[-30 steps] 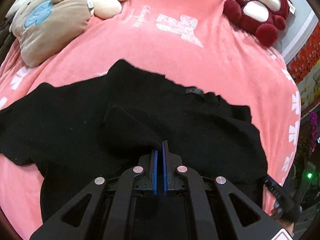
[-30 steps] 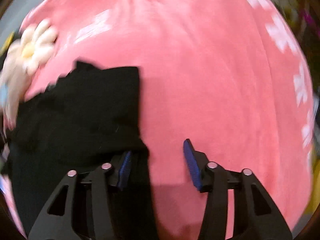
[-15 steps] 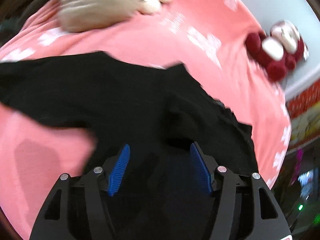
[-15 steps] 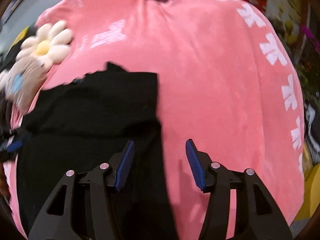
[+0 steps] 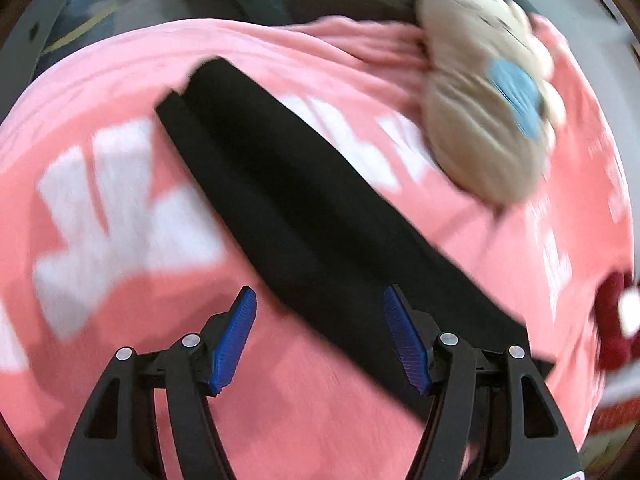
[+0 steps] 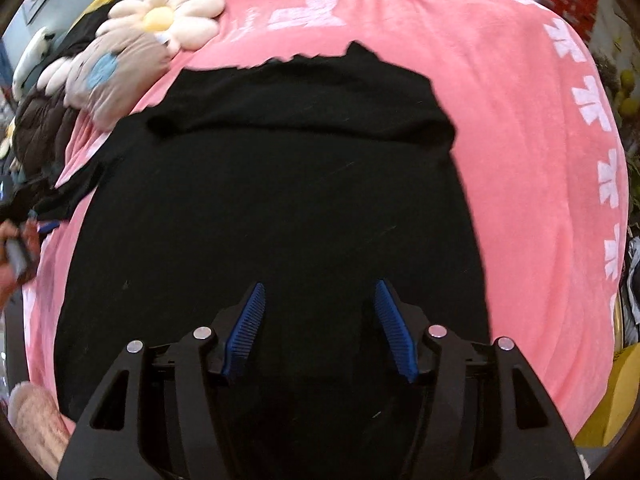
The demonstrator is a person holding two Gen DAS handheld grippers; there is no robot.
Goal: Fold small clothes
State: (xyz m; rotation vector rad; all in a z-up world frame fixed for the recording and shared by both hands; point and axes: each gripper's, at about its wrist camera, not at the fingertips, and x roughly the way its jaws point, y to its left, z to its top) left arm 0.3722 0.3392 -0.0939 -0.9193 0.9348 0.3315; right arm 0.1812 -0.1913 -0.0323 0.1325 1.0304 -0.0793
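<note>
A black garment (image 6: 272, 200) is lying spread on the pink blanket (image 6: 532, 168), its far edge just beside the flower pillow (image 6: 168, 16). The blanket is carrying white print (too blurred to read). The right gripper (image 6: 318, 330) is hovering over the garment, jaws opening, gripping nothing. The left gripper (image 5: 318, 340) is opening too, empty, above a black sleeve (image 5: 304, 208) near the beige plush (image 5: 484, 120).

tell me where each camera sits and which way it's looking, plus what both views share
Left wrist: sits on the left gripper, angled down at a black sleeve on the pink blanket; its blue pads show, jaws opening, nothing gripped.
Right wrist: sits on the right gripper, angled down over the black garment's body; jaws opening, nothing gripped.
Shared: the garment, the blanket, the beige plush.
</note>
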